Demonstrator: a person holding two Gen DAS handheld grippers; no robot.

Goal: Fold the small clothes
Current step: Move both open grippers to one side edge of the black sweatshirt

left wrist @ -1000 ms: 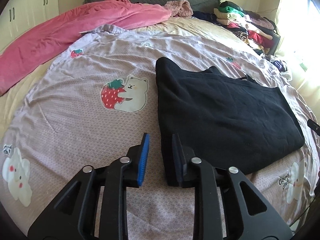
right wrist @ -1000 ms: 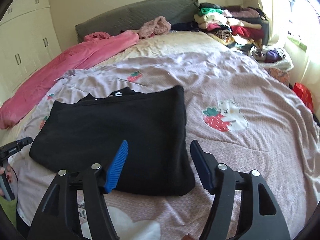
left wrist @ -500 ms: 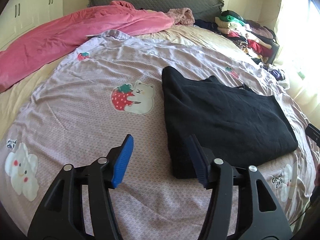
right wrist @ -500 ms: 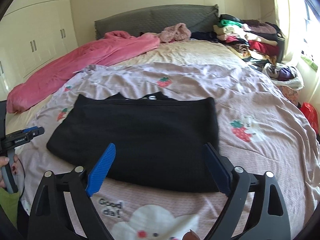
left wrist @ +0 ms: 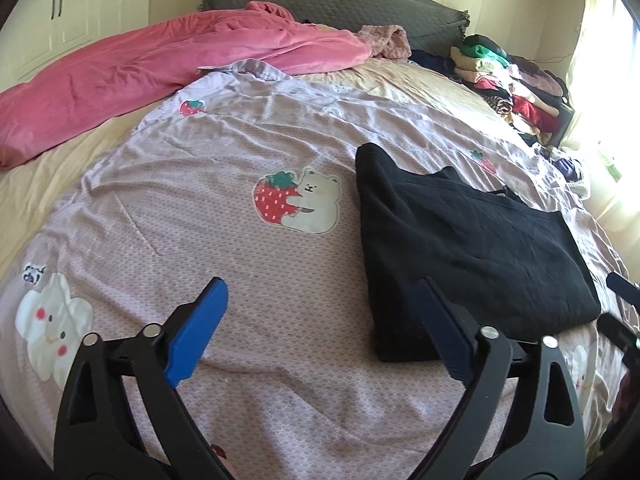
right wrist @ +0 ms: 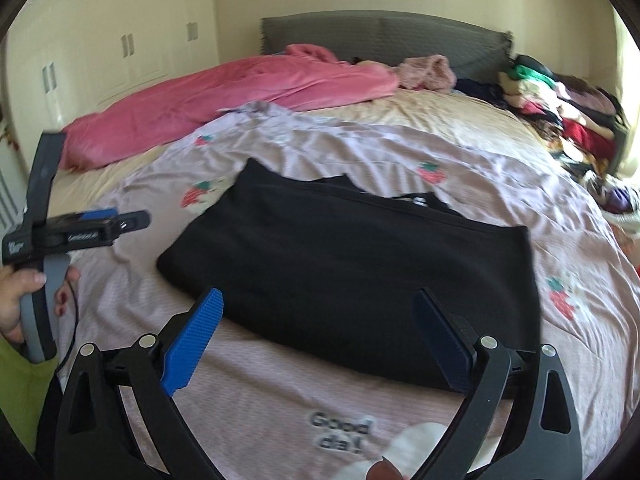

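A black garment [left wrist: 472,240] lies folded flat on the lilac bedsheet [left wrist: 224,240]; it also shows in the right wrist view [right wrist: 360,264]. My left gripper [left wrist: 320,316] is open and empty, held above the sheet just left of the garment's near left corner. My right gripper [right wrist: 320,328] is open and empty, held above the garment's near edge. The left gripper also shows at the left of the right wrist view [right wrist: 120,218], held in a hand.
A pink duvet [left wrist: 152,76] lies across the far left of the bed. A pile of folded clothes [left wrist: 512,84] sits at the far right by the window. A grey headboard [right wrist: 384,36] and white wardrobes [right wrist: 120,52] stand behind.
Both grippers opened wider and pulled back from the black garment. The left one let go of the garment's near left corner. The garment lies still.
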